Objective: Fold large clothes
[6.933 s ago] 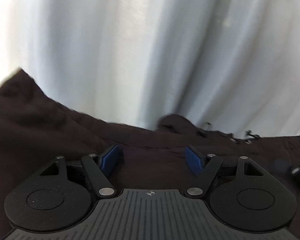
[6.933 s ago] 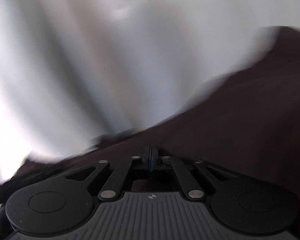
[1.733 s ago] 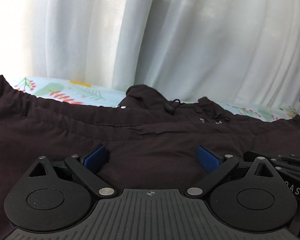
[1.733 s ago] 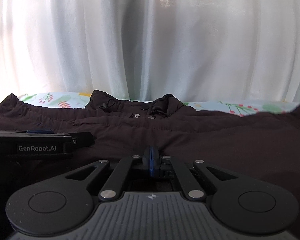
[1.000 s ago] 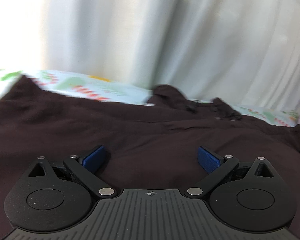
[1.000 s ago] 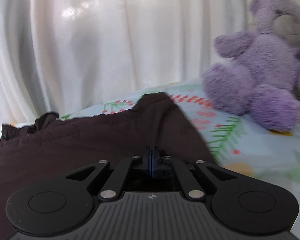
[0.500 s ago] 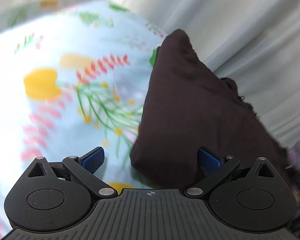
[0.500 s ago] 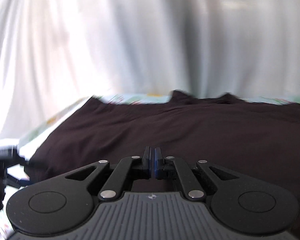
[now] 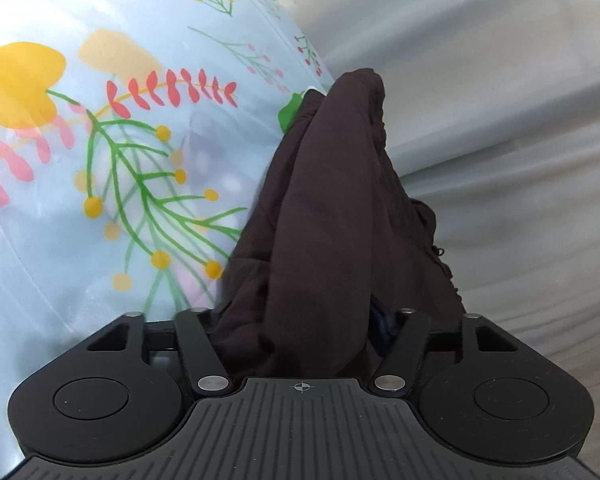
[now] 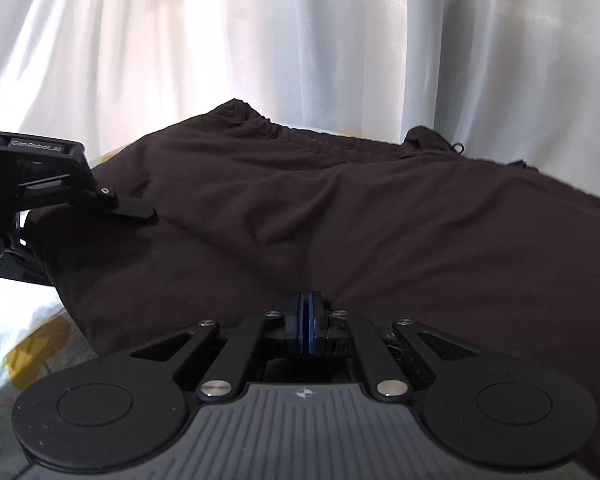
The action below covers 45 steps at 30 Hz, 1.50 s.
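A large dark brown garment (image 10: 340, 208) lies spread on a floral sheet (image 9: 100, 140). My left gripper (image 9: 300, 320) is turned on its side at the garment's left edge (image 9: 320, 208); its fingers straddle a thick bunch of the fabric, which fills the gap and hides the pads. The same gripper shows in the right wrist view (image 10: 80, 196) with one finger on top of the fabric and one below. My right gripper (image 10: 309, 320) is shut, its blue pads together, low over the garment's near part; no fabric shows between them.
White curtains (image 10: 300, 40) hang close behind the bed, also at the right of the left wrist view (image 9: 500, 120). The pale blue floral sheet (image 10: 24, 344) shows bare left of the garment.
My left gripper has swung from over the garment to its left edge, rolled sideways, and its fingers have come in around the fabric. My right gripper panned back left and stayed shut.
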Tool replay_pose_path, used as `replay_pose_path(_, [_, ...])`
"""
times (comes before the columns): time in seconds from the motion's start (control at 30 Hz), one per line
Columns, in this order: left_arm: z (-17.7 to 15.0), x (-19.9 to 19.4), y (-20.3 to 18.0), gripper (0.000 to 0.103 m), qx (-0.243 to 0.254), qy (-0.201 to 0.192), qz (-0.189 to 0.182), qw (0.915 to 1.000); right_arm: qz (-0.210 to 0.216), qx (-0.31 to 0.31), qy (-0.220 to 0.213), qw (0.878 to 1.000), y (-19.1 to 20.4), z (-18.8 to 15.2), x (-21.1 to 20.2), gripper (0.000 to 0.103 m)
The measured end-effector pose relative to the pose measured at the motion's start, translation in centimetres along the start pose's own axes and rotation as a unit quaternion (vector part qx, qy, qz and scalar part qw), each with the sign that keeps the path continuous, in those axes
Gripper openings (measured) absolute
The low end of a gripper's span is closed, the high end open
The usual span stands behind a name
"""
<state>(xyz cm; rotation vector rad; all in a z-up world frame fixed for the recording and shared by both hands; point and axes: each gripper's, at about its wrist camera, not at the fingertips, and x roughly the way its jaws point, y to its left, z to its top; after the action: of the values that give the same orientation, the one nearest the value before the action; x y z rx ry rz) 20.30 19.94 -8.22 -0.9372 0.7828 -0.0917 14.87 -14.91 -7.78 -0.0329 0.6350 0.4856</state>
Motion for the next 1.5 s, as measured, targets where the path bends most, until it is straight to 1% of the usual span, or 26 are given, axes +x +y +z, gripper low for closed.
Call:
replay_pose_path(0.1, [-0.1,-0.7,-1.1,0.051,0.015,-0.010,-0.004,0.9998,0.012,0.023,0.010,1.000,-0.5,0.1,-0.1,0.002])
replay_pose_path(0.13, [-0.2,-1.0,-1.8,0.051,0.027,-0.014,-0.004,0.9995,0.013,0.025,0.012,1.000,-0.5,0.0,-0.2,0.002])
replay_pose_path(0.23, [-0.4,-1.9,-4.4,0.048,0.076,-0.026,-0.006,0.9968,0.011,0.024,0.013,1.000,-0.3,0.1,-0.7,0.002])
replay_pose_path(0.3, [-0.6,-2.4,-6.3,0.047,0.109,-0.034,-0.013,0.9934,0.010,0.051,0.014,0.999,-0.5,0.2,-1.4,0.001])
replay_pose_path(0.37, [-0.8,-2.6,-7.7,0.047,0.140,-0.038,-0.009,0.9894,0.010,0.072,0.005,0.997,-0.7,0.8,-2.0,0.002])
replay_pose_path(0.43, [-0.9,-2.9,-8.3,0.047,0.149,-0.043,-0.011,0.9878,-0.002,0.076,-0.014,0.997,-0.8,1.7,-2.1,0.002])
replay_pose_path(0.5, [-1.0,-3.1,-8.4,0.047,0.150,-0.044,-0.014,0.9876,-0.007,0.096,-0.011,0.995,-1.1,2.1,-1.3,0.002])
replay_pose_path(0.57, [-1.1,-3.1,-8.5,0.047,0.156,-0.044,-0.015,0.9867,0.003,0.112,-0.007,0.994,-1.2,2.2,-0.4,0.001])
replay_pose_path(0.63, [-1.3,-2.9,-8.7,0.047,0.162,-0.044,-0.016,0.9856,0.024,0.128,0.014,0.991,-0.9,1.5,0.9,0.000])
replay_pose_path(0.67, [-1.4,-2.9,-8.8,0.047,0.165,-0.043,-0.018,0.9852,0.026,0.133,0.012,0.991,-0.8,0.6,1.0,0.000])
replay_pose_path(0.73, [-1.5,-2.5,-9.3,0.046,0.170,-0.029,-0.023,0.9847,0.051,0.157,-0.001,0.986,-1.6,-0.6,1.3,0.000])
replay_pose_path(0.77, [-1.9,-2.2,-9.8,0.046,0.181,-0.026,-0.023,0.9828,0.059,0.162,0.000,0.985,-2.0,-0.5,1.4,0.000])
replay_pose_path(0.83, [-2.7,-2.0,-11.2,0.046,0.215,-0.034,-0.025,0.9757,0.075,0.182,0.003,0.981,-2.6,-0.6,1.3,0.000])
replay_pose_path(0.9, [-3.3,-1.7,-12.6,0.046,0.236,-0.033,-0.034,0.9707,0.080,0.183,0.001,0.980,-2.6,-0.8,1.0,0.000])
replay_pose_path(0.97, [-4.3,-1.3,-14.3,0.046,0.275,-0.033,-0.036,0.9603,0.085,0.187,0.002,0.979,-2.6,-1.0,0.7,0.000])
replay_pose_path(1.1, [-7.0,0.1,-17.4,0.047,0.353,-0.028,-0.037,0.9345,0.124,0.214,0.010,0.969,-3.8,-1.5,-0.3,0.000])
replay_pose_path(1.17, [-8.4,0.7,-18.5,0.048,0.387,-0.026,-0.040,0.9208,0.146,0.233,0.023,0.961,-4.9,-1.4,-1.2,0.000])
replay_pose_path(1.2, [-8.9,1.0,-18.9,0.049,0.399,-0.024,-0.045,0.9153,0.154,0.245,0.017,0.957,-5.6,-1.5,-2.2,0.000])
replay_pose_path(1.23, [-9.4,1.2,-19.3,0.049,0.411,-0.021,-0.047,0.9100,0.164,0.265,0.001,0.950,-6.7,-1.9,-3.7,0.003])
replay_pose_path(1.3, [-10.2,1.6,-19.9,0.051,0.438,-0.017,-0.045,0.8976,0.166,0.302,-0.015,0.939,-9.0,-2.3,-5.9,0.005])
replay_pose_path(1.37, [-11.0,2.1,-20.0,0.052,0.462,-0.014,-0.044,0.8859,0.154,0.348,-0.036,0.924,-12.0,-2.8,-8.2,0.014])
replay_pose_path(1.4, [-11.5,2.2,-20.2,0.052,0.472,-0.013,-0.045,0.8806,0.151,0.368,-0.042,0.917,-13.3,-2.9,-8.9,0.023])
replay_pose_path(1.43, [-12.0,2.3,-20.5,0.053,0.481,-0.012,-0.044,0.8758,0.157,0.393,-0.048,0.905,-14.8,-3.0,-9.7,0.032])
replay_pose_path(1.47, [-12.6,2.6,-20.7,0.053,0.491,-0.009,-0.045,0.8700,0.166,0.409,-0.052,0.896,-15.5,-2.9,-10.1,0.037])
replay_pose_path(1.5, [-13.1,3.0,-20.9,0.054,0.504,-0.007,-0.045,0.8625,0.176,0.421,-0.053,0.888,-16.4,-2.5,-10.5,0.053])
